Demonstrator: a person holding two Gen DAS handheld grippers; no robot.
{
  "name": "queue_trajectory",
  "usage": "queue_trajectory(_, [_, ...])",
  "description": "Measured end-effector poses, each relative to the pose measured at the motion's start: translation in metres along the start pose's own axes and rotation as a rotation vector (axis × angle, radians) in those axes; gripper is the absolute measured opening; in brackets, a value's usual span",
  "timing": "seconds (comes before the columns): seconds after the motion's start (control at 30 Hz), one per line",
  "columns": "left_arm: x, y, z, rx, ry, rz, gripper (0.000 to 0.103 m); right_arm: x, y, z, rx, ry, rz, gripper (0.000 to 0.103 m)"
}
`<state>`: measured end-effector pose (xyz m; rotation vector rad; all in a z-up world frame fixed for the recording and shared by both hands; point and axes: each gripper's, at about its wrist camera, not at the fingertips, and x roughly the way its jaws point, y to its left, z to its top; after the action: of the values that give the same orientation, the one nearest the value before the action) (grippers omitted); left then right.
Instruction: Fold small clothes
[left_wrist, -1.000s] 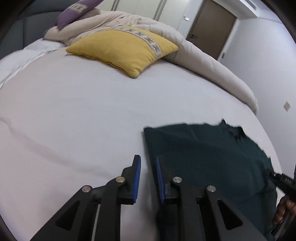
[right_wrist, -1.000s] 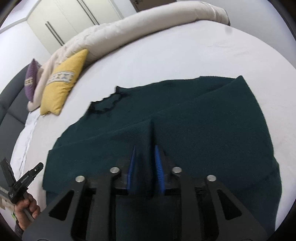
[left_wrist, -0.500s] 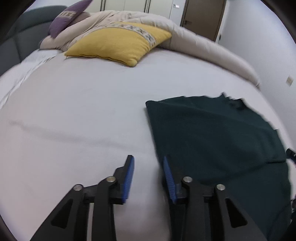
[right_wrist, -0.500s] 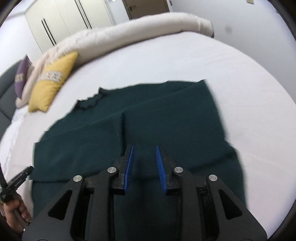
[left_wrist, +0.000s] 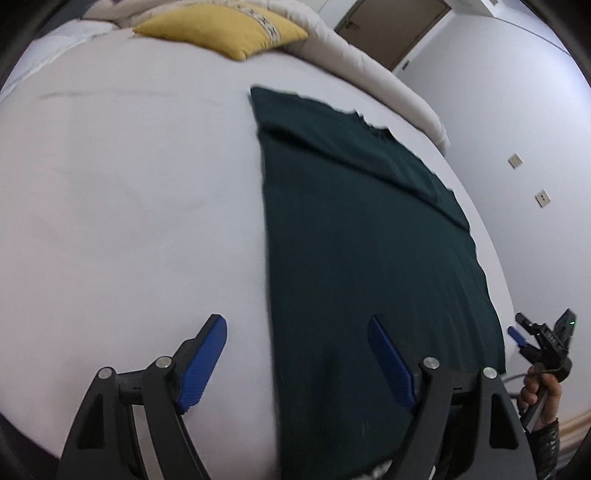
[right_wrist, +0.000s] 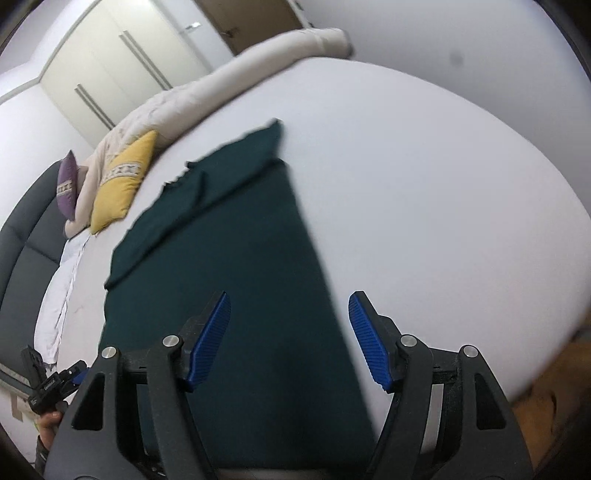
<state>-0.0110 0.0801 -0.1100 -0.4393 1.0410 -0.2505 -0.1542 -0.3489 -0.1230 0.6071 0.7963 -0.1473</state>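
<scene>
A dark green garment (left_wrist: 354, 236) lies flat on the white bed (left_wrist: 129, 192), already folded lengthwise into a long strip, its collar end far toward the yellow pillow (left_wrist: 225, 27). The left gripper (left_wrist: 297, 363) straddles the strip's near left edge, and the right gripper (right_wrist: 290, 341) straddles its near right edge. Both sets of jaws are opening and grip nothing; the cloth lies below them, untouched. The two grippers sit at the near corners, probably so the hem end can be lifted evenly and carried toward the collar.
</scene>
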Motion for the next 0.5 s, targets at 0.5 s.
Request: queue_trajectory(0.5, [-0.002,-0.002,-0.038,-0.033,0.117,-0.155,0.084,-0.003,-0.042,-0.046,0.104,0.149,0.097,0.063])
